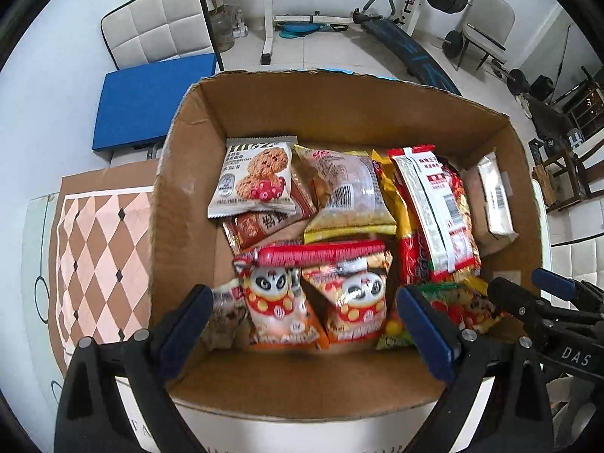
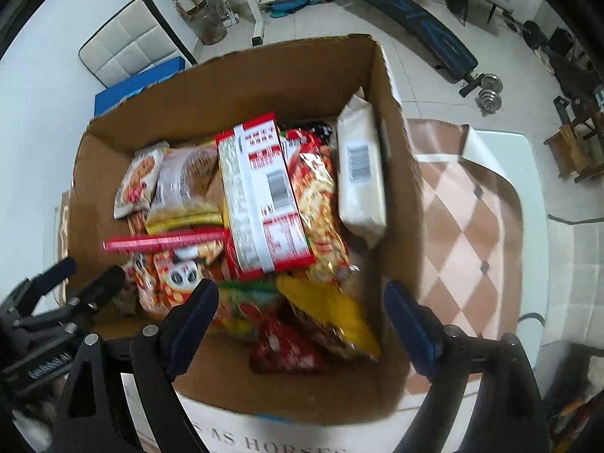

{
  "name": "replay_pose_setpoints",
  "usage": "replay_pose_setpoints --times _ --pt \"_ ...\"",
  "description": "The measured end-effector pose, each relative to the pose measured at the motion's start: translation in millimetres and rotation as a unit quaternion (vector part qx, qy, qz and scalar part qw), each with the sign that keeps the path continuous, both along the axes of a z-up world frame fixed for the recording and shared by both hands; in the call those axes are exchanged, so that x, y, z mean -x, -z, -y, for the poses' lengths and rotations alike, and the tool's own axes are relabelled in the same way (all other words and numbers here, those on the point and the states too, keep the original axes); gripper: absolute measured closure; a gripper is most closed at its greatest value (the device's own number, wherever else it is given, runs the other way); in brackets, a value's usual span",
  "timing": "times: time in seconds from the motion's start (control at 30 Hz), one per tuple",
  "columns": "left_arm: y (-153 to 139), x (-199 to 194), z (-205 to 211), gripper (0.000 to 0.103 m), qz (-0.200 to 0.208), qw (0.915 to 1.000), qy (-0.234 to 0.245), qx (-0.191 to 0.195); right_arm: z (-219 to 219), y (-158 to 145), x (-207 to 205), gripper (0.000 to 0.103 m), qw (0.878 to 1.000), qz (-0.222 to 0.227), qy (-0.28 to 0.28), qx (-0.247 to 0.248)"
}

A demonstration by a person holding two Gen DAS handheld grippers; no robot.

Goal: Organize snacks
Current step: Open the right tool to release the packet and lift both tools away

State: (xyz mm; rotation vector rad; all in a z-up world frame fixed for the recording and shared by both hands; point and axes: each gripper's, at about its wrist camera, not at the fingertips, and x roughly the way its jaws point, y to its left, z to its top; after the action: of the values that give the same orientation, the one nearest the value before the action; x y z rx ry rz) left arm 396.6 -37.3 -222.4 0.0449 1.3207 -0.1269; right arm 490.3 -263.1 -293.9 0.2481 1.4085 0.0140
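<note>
Both the left claw (image 1: pixel 302 321) and right claw (image 2: pixel 302 319) are held wide open and empty above the near side of the snack-filled box (image 1: pixel 339 113) on the table (image 2: pixel 528 173).

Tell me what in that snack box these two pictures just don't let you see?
- Box floor: both views, covered by piled packets inside the cardboard box.
- Brown packet: left view, mostly under the cookie packet.
- Red packet: right view, motion-blurred, label unreadable.
- Box's outer print: cut by the bottom edge.
</note>
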Motion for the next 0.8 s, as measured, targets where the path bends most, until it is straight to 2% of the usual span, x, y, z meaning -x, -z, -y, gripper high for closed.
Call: replay_pose_setpoints --times 0.2,0.5,0.8 --pt "-35.3 31.1 -2.1 0.003 0.035 0.9994 -0.001 0.005 0.0 -28.3 34.7 0.011 1.0 0.028 0.006 0.004" --pt "-120.5 109.3 -2.4 0.003 0.118 0.993 0.009 0.011 -9.3 -120.3 117.2 0.007 0.993 0.117 0.002 0.012" --pt "-179.3 188.2 -8.7 0.003 0.154 0.9877 0.013 0.019 -12.7 -194.5 215.4 0.007 0.984 0.175 0.017 0.034"
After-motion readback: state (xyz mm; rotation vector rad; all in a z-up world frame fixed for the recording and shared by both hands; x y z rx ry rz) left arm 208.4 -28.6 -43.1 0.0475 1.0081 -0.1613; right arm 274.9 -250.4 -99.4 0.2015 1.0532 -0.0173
